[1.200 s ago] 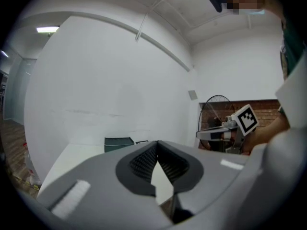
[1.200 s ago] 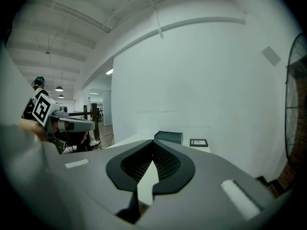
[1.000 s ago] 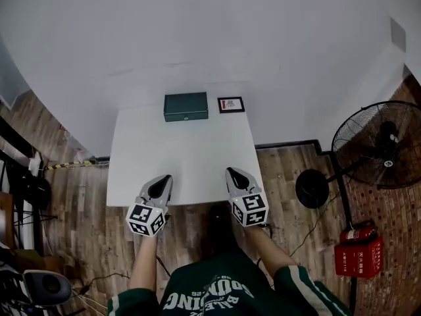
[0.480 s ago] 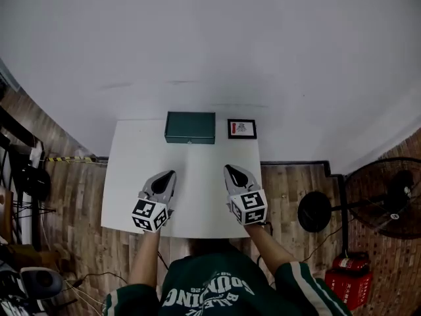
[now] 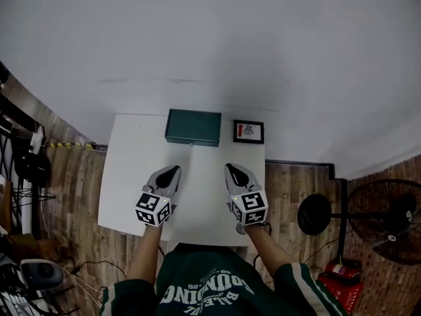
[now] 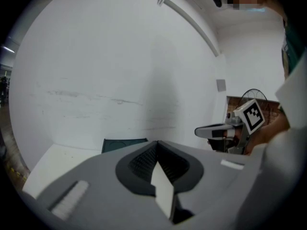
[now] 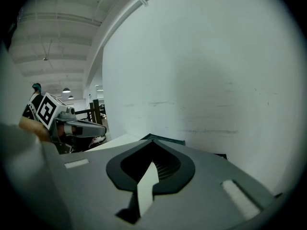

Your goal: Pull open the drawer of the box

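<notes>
Head view: dark green box [image 5: 193,127] closed at far edge of white worktop [image 5: 131,170], contents hidden; small framed card [image 5: 248,131] just beside it on right. Over near half, well apart from box, left gripper [image 5: 170,172] and right gripper [image 5: 233,170], jaws pressed together, holding nothing. From gripper views, only a strip of box visible.

Box [image 6: 123,144] mostly hidden behind left claw [image 6: 156,143] — front detail too small; fan [image 5: 396,220] cut by edge.

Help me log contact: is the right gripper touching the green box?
Apart. The head view shows a stretch of bare white table between the right gripper and the green box.
</notes>
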Motion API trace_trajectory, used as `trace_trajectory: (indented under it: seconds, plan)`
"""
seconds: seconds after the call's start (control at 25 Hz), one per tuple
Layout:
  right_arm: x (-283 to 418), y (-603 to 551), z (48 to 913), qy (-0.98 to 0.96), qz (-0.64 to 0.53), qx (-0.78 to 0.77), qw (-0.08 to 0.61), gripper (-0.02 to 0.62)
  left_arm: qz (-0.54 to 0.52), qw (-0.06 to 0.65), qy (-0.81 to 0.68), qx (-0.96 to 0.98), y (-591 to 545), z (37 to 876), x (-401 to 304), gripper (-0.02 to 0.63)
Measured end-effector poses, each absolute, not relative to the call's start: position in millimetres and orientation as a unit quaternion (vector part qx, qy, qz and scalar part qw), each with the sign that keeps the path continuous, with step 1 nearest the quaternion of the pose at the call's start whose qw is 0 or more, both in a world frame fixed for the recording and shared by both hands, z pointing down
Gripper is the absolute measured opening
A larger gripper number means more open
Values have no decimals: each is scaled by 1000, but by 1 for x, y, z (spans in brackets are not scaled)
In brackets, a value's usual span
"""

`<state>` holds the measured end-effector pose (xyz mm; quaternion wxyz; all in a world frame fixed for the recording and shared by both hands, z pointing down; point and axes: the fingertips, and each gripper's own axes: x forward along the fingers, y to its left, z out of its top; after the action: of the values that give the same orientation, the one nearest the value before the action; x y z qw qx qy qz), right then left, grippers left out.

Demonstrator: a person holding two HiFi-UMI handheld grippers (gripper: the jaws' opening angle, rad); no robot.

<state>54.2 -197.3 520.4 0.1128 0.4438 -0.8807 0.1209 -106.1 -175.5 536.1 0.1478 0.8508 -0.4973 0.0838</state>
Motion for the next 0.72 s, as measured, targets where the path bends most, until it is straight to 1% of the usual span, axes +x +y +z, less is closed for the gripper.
trace_trajectory:
  seconds: [0.24,0.56,0.72]
  plan:
    - [56,-210,540,-871,140,452,129,2,97,174,-491,848,-200,560,-107,52]
    - [59,-212,577,-853,173,467,155,2,130,212,-475,844,-237,616,-101,52]
    - [59,-209,590,-848,184,467,170,2,123,257,-476,832,-258,644,-100,52]
